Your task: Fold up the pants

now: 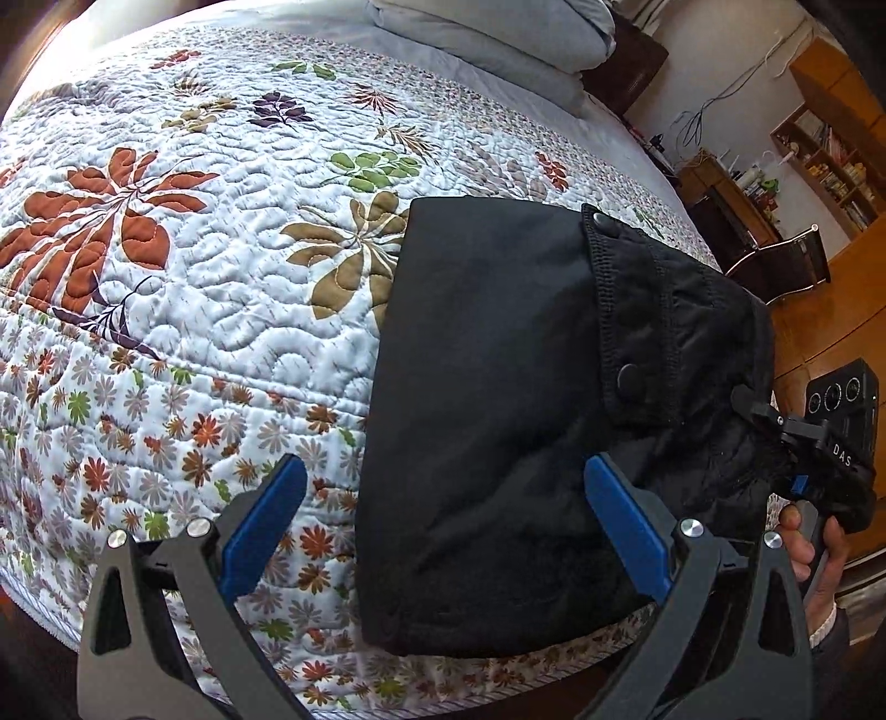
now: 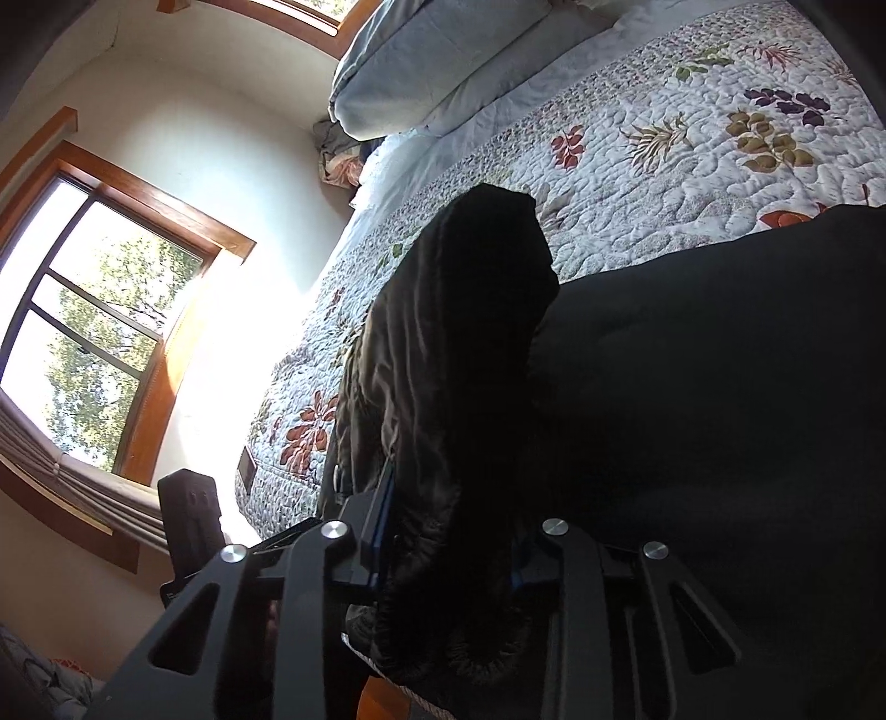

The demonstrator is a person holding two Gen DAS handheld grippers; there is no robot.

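Observation:
The black pants (image 1: 498,387) lie folded into a compact bundle on the floral quilt (image 1: 194,249), near the bed's front right corner. A flap with two snap buttons (image 1: 628,376) shows on top. My left gripper (image 1: 443,515) is open, its blue fingers (image 1: 266,526) spread over the near edge of the bundle, holding nothing. My right gripper (image 2: 448,531) is shut on a thick bunch of the black pants (image 2: 454,387) at the bundle's right edge. It also shows in the left wrist view (image 1: 819,448), in a hand at the fabric's right side.
Folded grey bedding (image 1: 498,39) lies at the head of the bed. Beyond the right bed edge are wooden floor, a chair (image 1: 786,260) and shelves (image 1: 830,160). A window (image 2: 94,321) and wall lie on the far side of the bed.

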